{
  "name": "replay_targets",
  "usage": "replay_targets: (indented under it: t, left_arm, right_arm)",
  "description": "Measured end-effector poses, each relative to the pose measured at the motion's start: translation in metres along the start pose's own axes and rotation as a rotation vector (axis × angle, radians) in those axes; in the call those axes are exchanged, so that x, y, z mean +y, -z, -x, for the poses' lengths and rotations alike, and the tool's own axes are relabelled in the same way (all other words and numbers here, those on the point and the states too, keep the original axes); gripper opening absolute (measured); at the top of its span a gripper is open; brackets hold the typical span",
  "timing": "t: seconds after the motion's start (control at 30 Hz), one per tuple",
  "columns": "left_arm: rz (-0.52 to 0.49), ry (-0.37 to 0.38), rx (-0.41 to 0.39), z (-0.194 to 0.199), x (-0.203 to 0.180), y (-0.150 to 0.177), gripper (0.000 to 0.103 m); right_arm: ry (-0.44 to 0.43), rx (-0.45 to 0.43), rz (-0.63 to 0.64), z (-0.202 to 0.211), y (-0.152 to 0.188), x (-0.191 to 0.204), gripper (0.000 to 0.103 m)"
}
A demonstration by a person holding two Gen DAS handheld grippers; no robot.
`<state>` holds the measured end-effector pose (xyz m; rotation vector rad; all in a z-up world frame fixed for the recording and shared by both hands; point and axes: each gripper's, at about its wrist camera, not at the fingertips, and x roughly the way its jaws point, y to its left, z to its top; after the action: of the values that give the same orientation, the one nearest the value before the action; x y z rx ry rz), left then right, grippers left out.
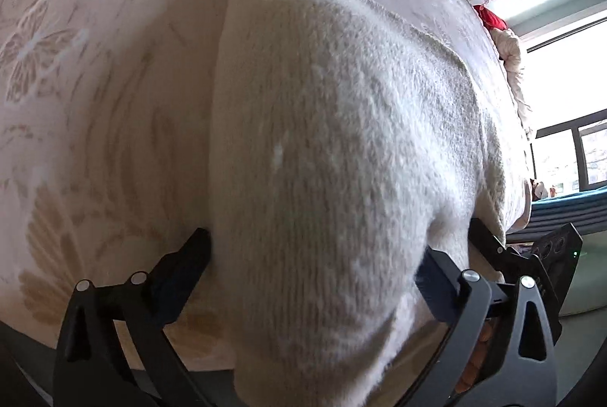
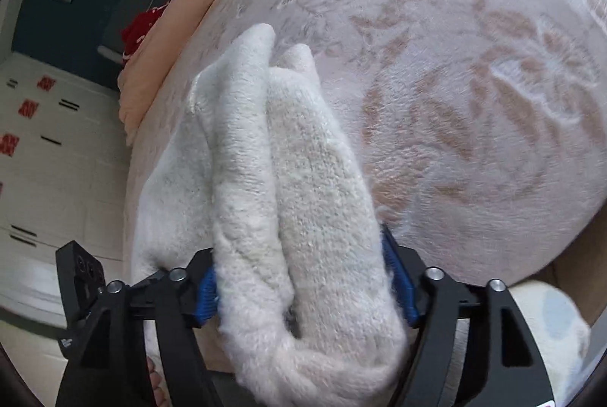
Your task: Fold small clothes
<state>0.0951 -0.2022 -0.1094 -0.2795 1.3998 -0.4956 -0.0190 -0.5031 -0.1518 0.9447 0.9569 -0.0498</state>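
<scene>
Across the pink floral bedspread [image 1: 95, 38] lies a fuzzy cream sweater [image 1: 334, 141], near edge bunched thickly within both the left gripper [image 1: 315, 270] and right gripper [image 2: 299, 278], so uneven lifting could, I'd guess, spill the fold.

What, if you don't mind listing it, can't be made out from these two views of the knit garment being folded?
- Left wrist view: the white knit garment fills the frame and covers the left hand-held gripper, so its grip is hidden.
- Right wrist view: bunched folds cover the right hand-held gripper; the garment's type is unclear.
- Both views: the garment's near end runs past the bottom edge.
- Left wrist view: the bedspread is blurred.
</scene>
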Motion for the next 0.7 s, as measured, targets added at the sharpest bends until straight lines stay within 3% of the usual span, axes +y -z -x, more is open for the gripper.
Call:
replay_targets:
  t: [0.03,0.1,0.2,0.3,0.47,0.7]
  left_arm:
    - [-0.003,-0.002,0.009,-0.002,-0.002,-0.002,0.096]
    - [-0.037,0.008,0.018,0.0,-0.012,-0.004,0.073]
    - [-0.138,-0.061,-0.024,0.021,-0.038,-0.004,0.055]
    - [-0.221,-0.091,-0.078,0.049,-0.061,-0.002,0.052]
    - [-0.298,-0.072,-0.17,0.103,-0.093,0.002,0.052]
    - [-0.418,-0.04,-0.381,0.199,-0.132,0.012,0.052]
  right_arm:
    - [-0.007,0.001,-0.003,-0.003,-0.003,0.0,0.071]
    - [-0.023,0.001,-0.008,-0.009,-0.007,0.001,0.045]
    - [-0.038,-0.031,0.022,0.003,-0.012,0.021,0.037]
    - [-0.06,-0.085,0.073,0.027,-0.011,0.046,0.036]
    - [-0.063,-0.217,0.217,0.085,-0.01,0.101,0.036]
    - [-0.145,-0.397,0.33,0.169,-0.001,0.153,0.036]
